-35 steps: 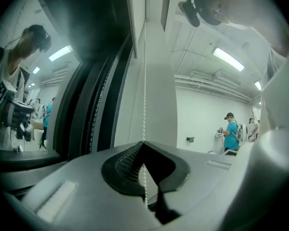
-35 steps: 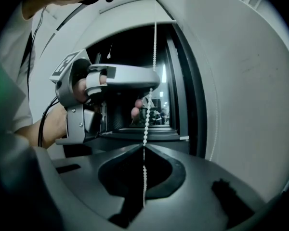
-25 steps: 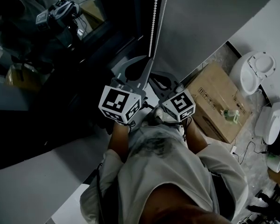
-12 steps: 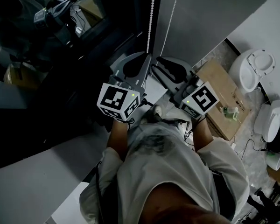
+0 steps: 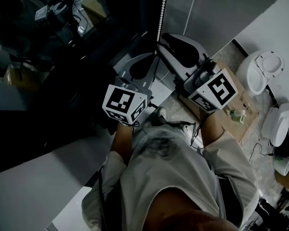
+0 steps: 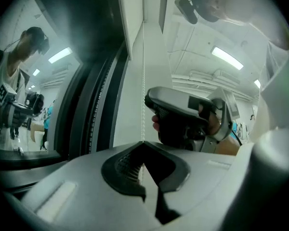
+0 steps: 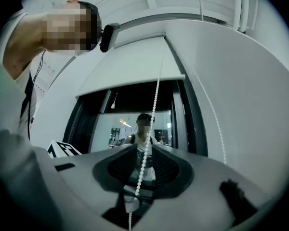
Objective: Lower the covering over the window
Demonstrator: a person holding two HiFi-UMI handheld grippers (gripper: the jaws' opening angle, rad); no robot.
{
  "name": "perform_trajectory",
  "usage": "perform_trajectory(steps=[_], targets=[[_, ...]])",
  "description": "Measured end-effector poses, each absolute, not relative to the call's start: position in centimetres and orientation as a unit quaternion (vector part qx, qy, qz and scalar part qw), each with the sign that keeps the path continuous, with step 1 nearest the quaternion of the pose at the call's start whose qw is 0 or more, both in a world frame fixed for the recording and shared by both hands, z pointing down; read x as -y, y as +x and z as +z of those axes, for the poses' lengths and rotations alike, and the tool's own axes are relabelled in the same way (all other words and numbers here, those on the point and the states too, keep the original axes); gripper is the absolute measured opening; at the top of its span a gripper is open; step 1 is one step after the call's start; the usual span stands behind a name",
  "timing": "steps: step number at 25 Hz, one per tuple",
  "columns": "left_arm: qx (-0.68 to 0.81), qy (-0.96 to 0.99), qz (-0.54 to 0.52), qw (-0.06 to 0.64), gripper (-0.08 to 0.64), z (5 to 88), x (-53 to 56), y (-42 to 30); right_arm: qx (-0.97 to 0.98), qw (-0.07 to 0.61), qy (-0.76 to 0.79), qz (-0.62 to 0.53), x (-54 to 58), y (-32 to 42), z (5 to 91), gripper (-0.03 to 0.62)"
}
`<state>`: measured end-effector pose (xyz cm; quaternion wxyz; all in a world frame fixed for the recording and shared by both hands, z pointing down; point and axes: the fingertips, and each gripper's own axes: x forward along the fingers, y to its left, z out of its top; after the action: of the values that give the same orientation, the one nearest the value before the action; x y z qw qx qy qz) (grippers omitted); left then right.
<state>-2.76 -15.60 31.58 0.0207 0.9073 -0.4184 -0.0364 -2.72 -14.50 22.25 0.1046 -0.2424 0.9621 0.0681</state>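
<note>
A white bead chain (image 5: 162, 8) hangs down in front of the dark window (image 5: 62, 37). My left gripper (image 5: 155, 61) is shut on the bead chain (image 6: 143, 81), which runs straight into its closed jaw tips. Just above it, my right gripper (image 5: 164, 38) is open, and the bead chain (image 7: 151, 124) passes loosely between its parted jaws. The chain's connector (image 7: 130, 203) hangs deep in the right gripper's throat. A second strand (image 7: 209, 105) hangs free to the right. In the right gripper view the pale roller blind (image 7: 135, 66) covers the upper part of the window (image 7: 130, 124).
A grey wall (image 5: 221, 4) stands right of the window frame. On the floor at the right lie a cardboard box (image 5: 233, 107) with a green bottle (image 5: 238, 115) on it, and white toilet bowls (image 5: 265, 69). My own torso fills the lower middle of the head view.
My right gripper has risen along the bead chain, from beside the left gripper to above it. The left gripper has stayed where it was.
</note>
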Motion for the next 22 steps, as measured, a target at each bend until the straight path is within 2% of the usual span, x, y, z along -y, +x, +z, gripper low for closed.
perform_trajectory(steps=[5,9,16,22], targets=[[0.415,0.909,-0.037,0.02,0.008,31.6,15.5,-2.4,-0.96,0.111,-0.245,0.077,15.5,-3.1,21.1,0.096],[0.414,0.909,-0.037,0.019,0.008,31.6,15.5,-2.4,-0.956,0.111,-0.257,0.085,15.7,-3.3,20.8,0.026],[0.411,0.911,-0.032,0.023,0.008,32.1,15.2,-2.2,-0.956,0.119,-0.259,0.071,15.5,-3.3,21.1,0.021],[0.409,0.912,-0.015,0.043,0.008,34.3,14.8,-2.2,-0.956,0.095,-0.268,0.074,15.2,-3.7,23.3,0.021]])
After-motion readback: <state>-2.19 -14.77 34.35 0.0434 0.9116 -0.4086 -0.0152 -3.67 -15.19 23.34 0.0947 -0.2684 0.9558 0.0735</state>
